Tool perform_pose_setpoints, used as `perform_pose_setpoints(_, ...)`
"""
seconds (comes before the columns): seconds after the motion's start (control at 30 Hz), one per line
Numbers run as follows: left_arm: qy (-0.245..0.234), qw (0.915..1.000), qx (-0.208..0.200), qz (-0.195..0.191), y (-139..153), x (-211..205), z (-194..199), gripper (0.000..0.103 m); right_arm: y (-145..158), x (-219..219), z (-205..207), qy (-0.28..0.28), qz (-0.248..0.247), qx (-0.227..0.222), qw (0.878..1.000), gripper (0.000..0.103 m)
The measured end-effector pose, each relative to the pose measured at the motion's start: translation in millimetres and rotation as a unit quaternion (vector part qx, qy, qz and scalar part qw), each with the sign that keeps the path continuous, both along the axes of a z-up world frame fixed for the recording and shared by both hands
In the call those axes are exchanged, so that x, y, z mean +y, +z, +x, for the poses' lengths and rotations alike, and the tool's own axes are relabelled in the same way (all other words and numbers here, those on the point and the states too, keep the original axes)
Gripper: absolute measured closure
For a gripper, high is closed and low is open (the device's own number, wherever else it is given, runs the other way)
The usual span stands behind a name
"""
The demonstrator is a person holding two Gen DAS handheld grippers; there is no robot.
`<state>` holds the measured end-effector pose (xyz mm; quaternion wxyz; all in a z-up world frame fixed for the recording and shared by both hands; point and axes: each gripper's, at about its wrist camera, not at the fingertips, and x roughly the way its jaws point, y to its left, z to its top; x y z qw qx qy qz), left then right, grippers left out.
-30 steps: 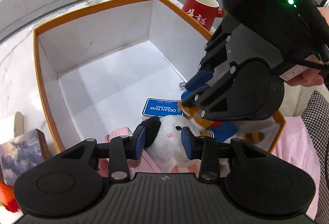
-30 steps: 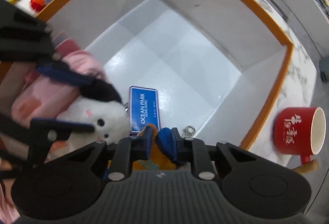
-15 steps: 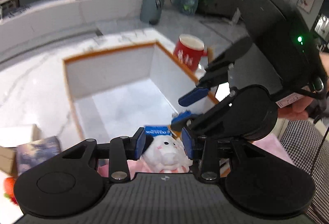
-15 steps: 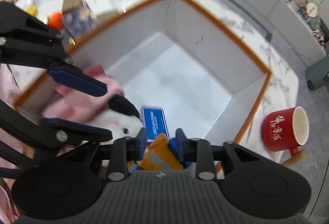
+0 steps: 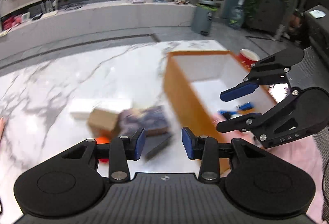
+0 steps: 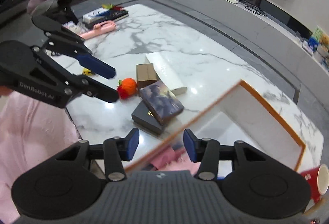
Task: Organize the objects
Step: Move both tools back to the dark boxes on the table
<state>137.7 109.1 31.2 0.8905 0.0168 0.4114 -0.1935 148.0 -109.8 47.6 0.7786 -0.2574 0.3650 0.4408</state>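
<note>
The white box with an orange rim (image 5: 181, 90) stands on the marble table, and its near corner holds pink soft things (image 6: 170, 156). My left gripper (image 5: 163, 145) hangs open and bare above the table, left of the box, over a dark flat box (image 5: 158, 145). My right gripper (image 6: 160, 146) is over the box's near rim; its jaws are opening with nothing between them. Each gripper shows in the other's view: the right gripper (image 5: 222, 112) above the box, the left gripper (image 6: 113, 86) near an orange knitted toy (image 6: 129, 85).
Left of the box lie a picture-covered box (image 6: 162, 100), a brown carton (image 6: 146, 73) and a long white box (image 6: 166, 73). A red mug (image 6: 316, 182) stands beyond the box's right wall. A pink item (image 6: 100, 29) and dark books (image 6: 115, 14) sit at the table's far end.
Both grippers have risen out of the box. The right one let go of the orange plush and opened. The left one swung left, from over the white plush toward the loose boxes.
</note>
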Motion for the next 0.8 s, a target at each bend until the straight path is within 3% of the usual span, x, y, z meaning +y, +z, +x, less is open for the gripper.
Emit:
perform_pose_setpoints(0.17, 0.036, 0.9988, 0.022, -0.023, -23, 29, 9, 0.058, -28, 51, -2, 0.049, -0.047, -0.037, 0.997, 0.056)
perform_pose_setpoints(0.33, 0.061, 0.9961, 0.04, -0.049, -44, 56, 18, 0.058, -63, 93, 17, 0.072, -0.077, -0.044, 0.993, 0.056)
perform_pose_setpoints(0.7, 0.074, 0.991, 0.062, -0.093, -82, 69, 47, 0.058, -105, 144, 38, 0.124, -0.158, -0.061, 0.978, 0.053)
perform_pose_setpoints(0.8, 0.07, 0.9902, 0.068, -0.099, -88, 69, 49, 0.058, -112, 148, 41, 0.13, -0.167, -0.069, 0.975, 0.042)
